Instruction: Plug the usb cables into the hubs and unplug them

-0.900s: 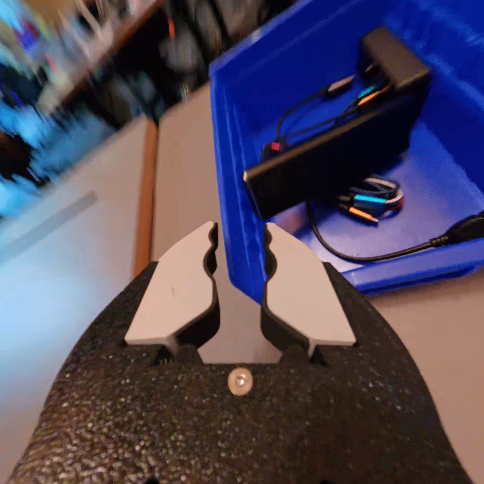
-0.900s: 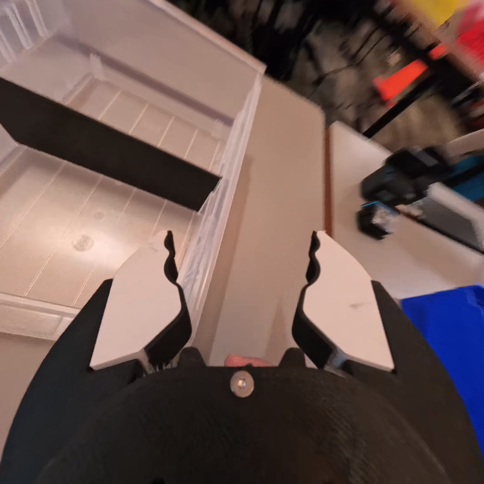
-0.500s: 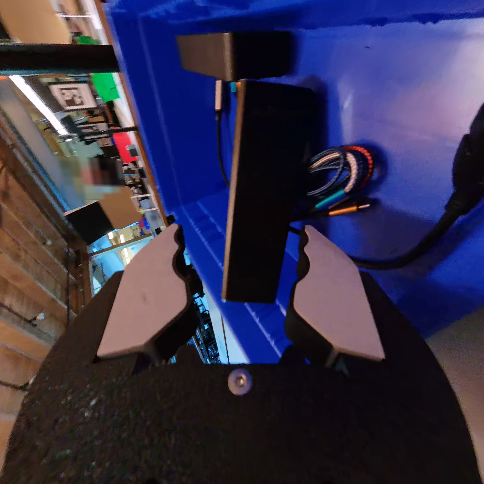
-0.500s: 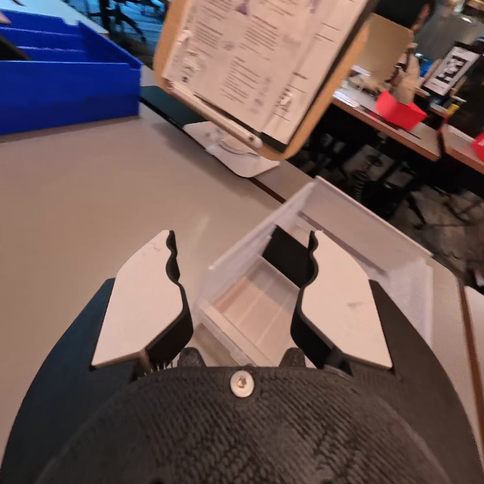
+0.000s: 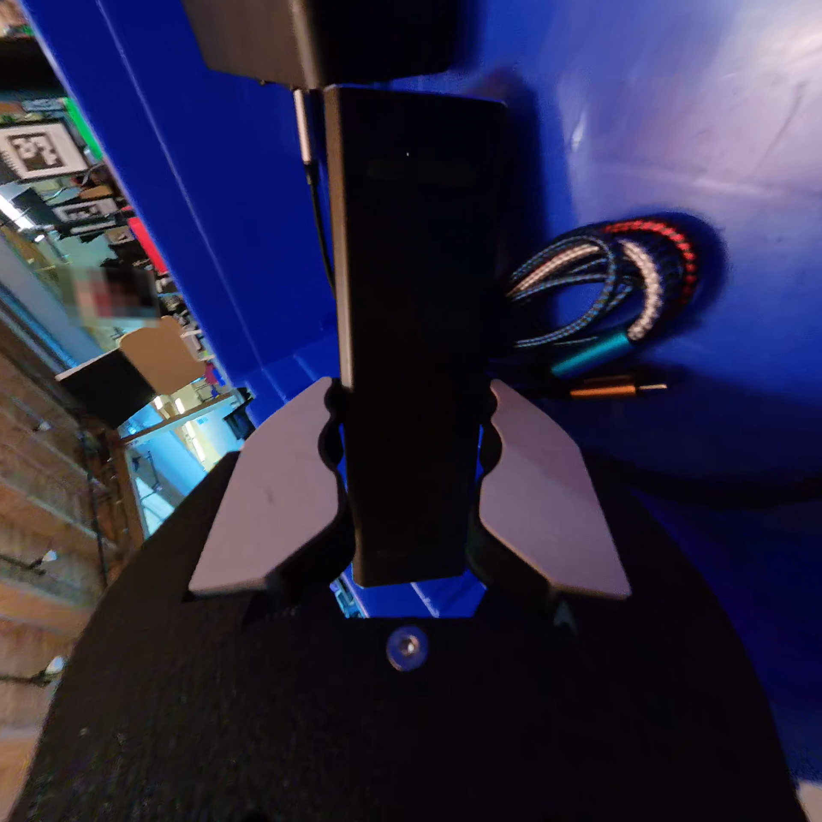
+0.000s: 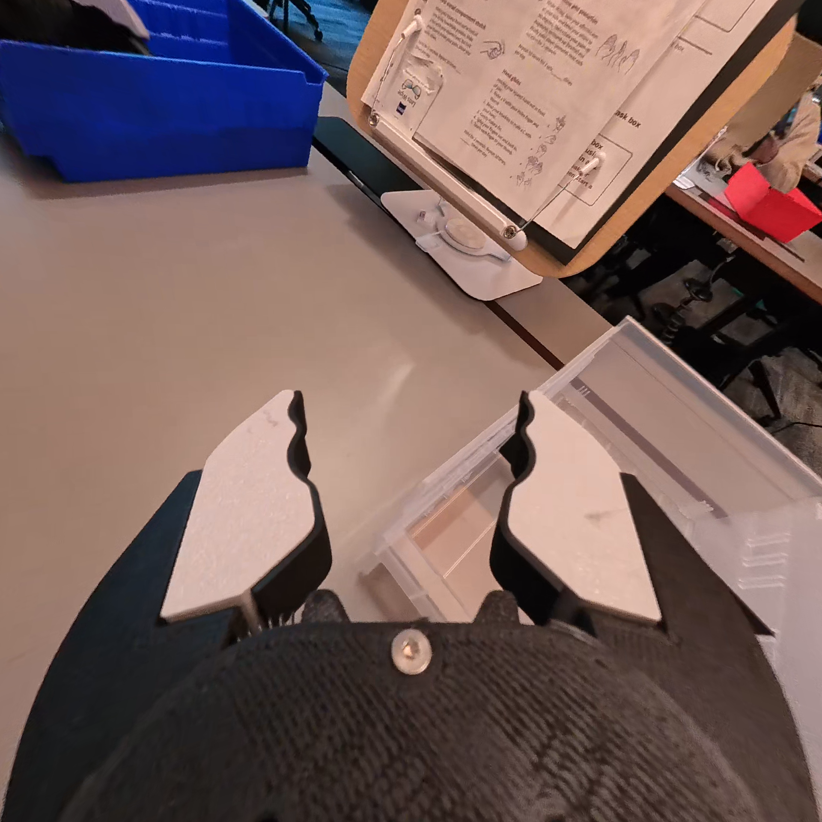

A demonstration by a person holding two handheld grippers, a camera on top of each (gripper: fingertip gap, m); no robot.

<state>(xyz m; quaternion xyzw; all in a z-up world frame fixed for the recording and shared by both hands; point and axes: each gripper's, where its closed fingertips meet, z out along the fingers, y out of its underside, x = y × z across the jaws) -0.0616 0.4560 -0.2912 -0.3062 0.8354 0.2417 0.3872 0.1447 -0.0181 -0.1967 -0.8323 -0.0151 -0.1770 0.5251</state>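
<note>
In the left wrist view a long black usb hub [image 5: 418, 267] stands inside the blue bin [image 5: 667, 111]. My left gripper [image 5: 411, 387] is closed around the hub's near end, with a finger against each side. A second dark hub [image 5: 320, 40] sits at the far end, and a thin black cable [image 5: 311, 178] runs down from it. A coil of braided usb cables [image 5: 622, 284] with a teal plug [image 5: 587, 356] and an orange plug [image 5: 614, 389] lies right of the hub. My right gripper [image 6: 411, 400] is open and empty above the table.
A clear plastic bin [image 6: 645, 422] sits under and to the right of my right gripper at the table's edge. A document stand [image 6: 533, 111] on a white base [image 6: 467, 258] stands behind it. The blue bin [image 6: 155, 111] is at the far left on the grey table [image 6: 200, 311].
My left gripper swung into the blue bin, moved forward along the black hub and narrowed onto it. My right gripper turned from over the clear bin to face the table and stand, still open.
</note>
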